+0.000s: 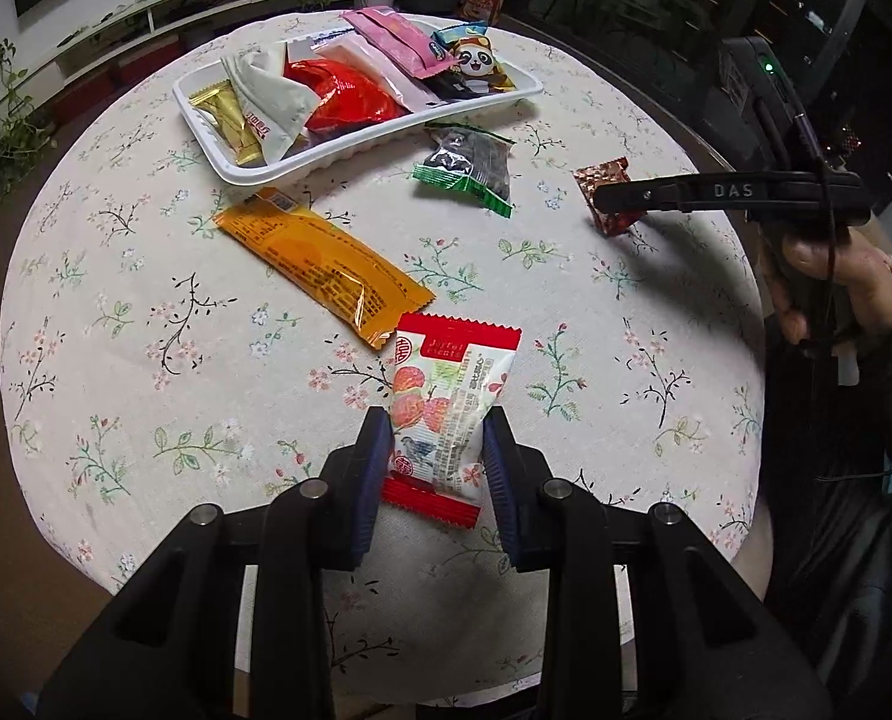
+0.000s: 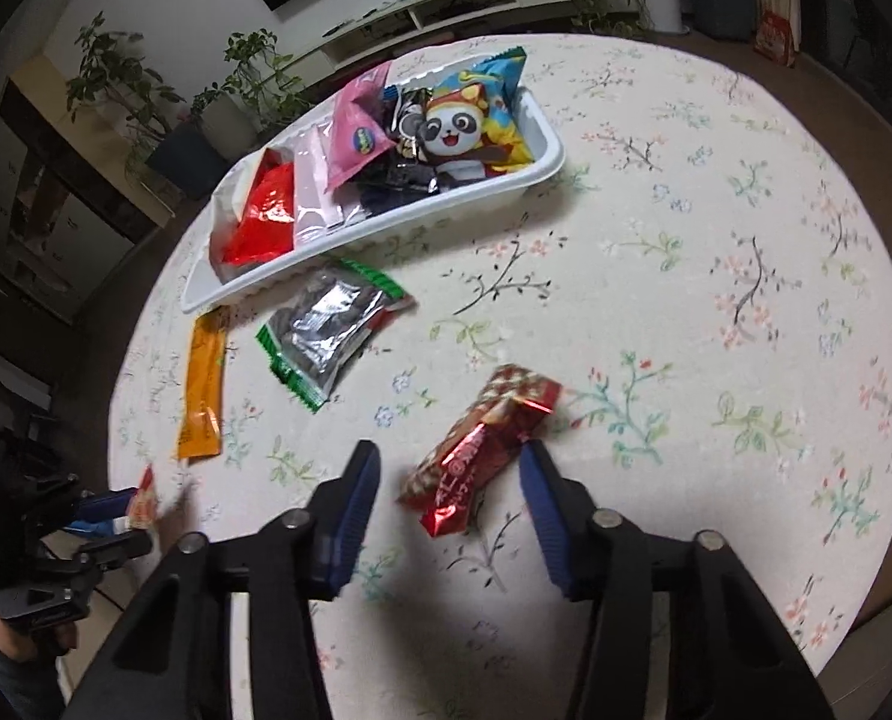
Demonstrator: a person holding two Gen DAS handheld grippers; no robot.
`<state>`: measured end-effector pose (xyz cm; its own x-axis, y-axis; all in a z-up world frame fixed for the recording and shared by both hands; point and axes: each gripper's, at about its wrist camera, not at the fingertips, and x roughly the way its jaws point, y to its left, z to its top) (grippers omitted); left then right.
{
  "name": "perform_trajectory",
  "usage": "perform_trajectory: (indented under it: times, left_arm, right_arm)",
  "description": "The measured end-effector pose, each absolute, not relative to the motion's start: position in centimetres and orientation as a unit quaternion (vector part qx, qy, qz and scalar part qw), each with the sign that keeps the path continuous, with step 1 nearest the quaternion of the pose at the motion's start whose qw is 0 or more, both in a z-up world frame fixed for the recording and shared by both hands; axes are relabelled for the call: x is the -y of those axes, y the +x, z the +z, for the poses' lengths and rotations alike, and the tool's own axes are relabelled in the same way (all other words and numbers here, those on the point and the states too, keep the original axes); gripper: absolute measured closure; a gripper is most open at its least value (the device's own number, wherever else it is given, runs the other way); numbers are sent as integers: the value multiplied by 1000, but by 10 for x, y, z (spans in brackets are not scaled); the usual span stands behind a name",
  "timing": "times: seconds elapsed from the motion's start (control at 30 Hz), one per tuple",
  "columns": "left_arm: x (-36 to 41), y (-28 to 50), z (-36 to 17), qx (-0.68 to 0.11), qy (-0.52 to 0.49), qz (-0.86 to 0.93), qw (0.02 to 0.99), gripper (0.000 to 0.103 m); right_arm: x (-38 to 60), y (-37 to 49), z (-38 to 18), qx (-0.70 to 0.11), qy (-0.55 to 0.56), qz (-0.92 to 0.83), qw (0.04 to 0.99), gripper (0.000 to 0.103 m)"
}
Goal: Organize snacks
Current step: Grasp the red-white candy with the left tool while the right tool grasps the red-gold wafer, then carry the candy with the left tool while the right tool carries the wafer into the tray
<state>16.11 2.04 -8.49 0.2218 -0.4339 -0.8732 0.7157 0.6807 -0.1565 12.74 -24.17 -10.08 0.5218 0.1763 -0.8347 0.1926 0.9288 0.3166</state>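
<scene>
My left gripper (image 1: 437,429) is shut on a red-and-white snack packet (image 1: 446,408), held just above the floral tablecloth; it also shows in the right wrist view (image 2: 144,501). My right gripper (image 2: 449,465) is open, its fingers on either side of a red-brown foil snack (image 2: 482,450) lying on the cloth; that snack also shows in the left wrist view (image 1: 611,195). A white tray (image 1: 386,147) at the back holds several snacks, among them a panda packet (image 2: 470,126). An orange bar (image 1: 326,264) and a green-edged dark packet (image 1: 470,171) lie loose in front of the tray.
The round table's edge (image 1: 20,360) runs close on the left and near side. Beyond it are a low white shelf (image 1: 146,6), potted plants (image 2: 236,96) and dark cabinets. A person's hand (image 1: 830,282) holds the right gripper at the table's right.
</scene>
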Motion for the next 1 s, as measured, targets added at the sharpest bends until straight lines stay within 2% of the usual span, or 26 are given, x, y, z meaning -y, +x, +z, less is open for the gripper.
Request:
perform_trajectory:
  times: [0.07,0.17,0.67,1.0]
  left_arm:
    - [-21,162,-86,-501,136,-374,769,74]
    - [-19,162,-89,-503,129,-373,769,74]
    - [-25,165,-91,-499,72,-376,778,74]
    - [-57,174,-77,-484,-24,-380,788,74]
  right_arm:
    - [241,128,-101,-489,167,-9,856,69]
    - [237,128,-101,-492,130,-14,861,78]
    - [250,113,-86,-463,131,1,877,82]
    - [285,95,-57,-415,190,3,890,82]
